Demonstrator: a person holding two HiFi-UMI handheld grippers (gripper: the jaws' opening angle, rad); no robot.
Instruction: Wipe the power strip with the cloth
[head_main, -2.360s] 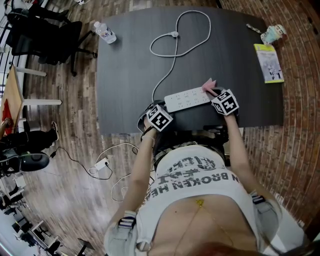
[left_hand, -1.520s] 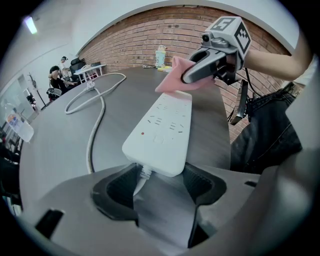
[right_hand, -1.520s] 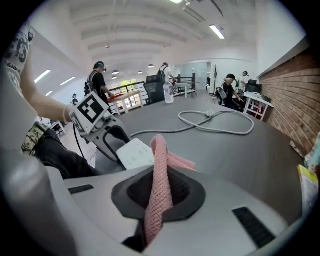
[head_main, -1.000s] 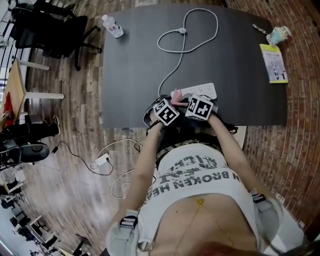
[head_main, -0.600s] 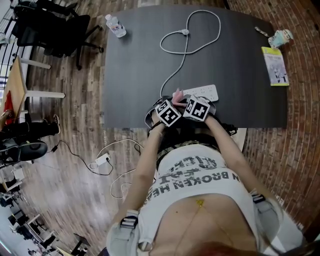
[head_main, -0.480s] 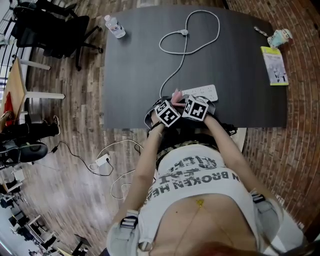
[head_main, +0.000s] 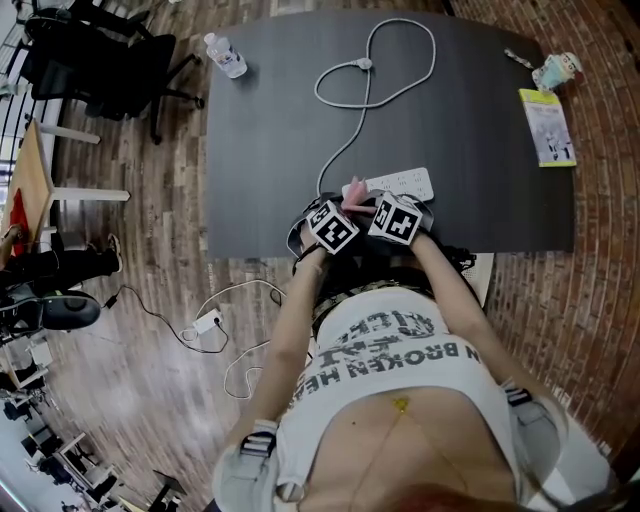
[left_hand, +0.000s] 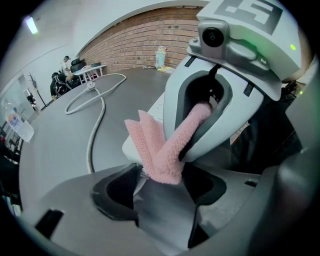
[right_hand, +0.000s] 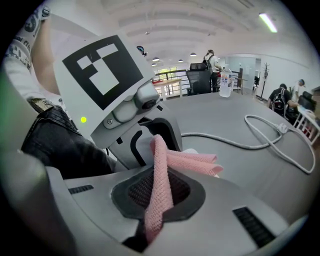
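The right gripper (right_hand: 157, 192) had its jaws clamped on a pink knitted cloth (right_hand: 161, 165). The fabric ran down between the two pads, and its free end folded out over the near end of a white plastic power strip (head_main: 405, 183). The strip lay flat near the front edge of a dark grey table (head_main: 260, 150), just ahead of the person's body. Both grippers crowded its left end, their marker cubes almost touching in the head view. The left gripper (left_hand: 145, 175) faced the right one closely. Its jaws were drawn narrow and their tips met the strip's rounded end just under the hanging cloth, apparently nipping that end, though the cloth covered the contact. A pale grey cable (left_hand: 91, 150) left the same end of the power strip. It ran away across the table into a wide loop toward the far side. Well apart from all this, a clear plastic water bottle (head_main: 225, 55) lay at the table's far left corner. A yellow printed booklet (head_main: 547, 127) lay near the far right edge.
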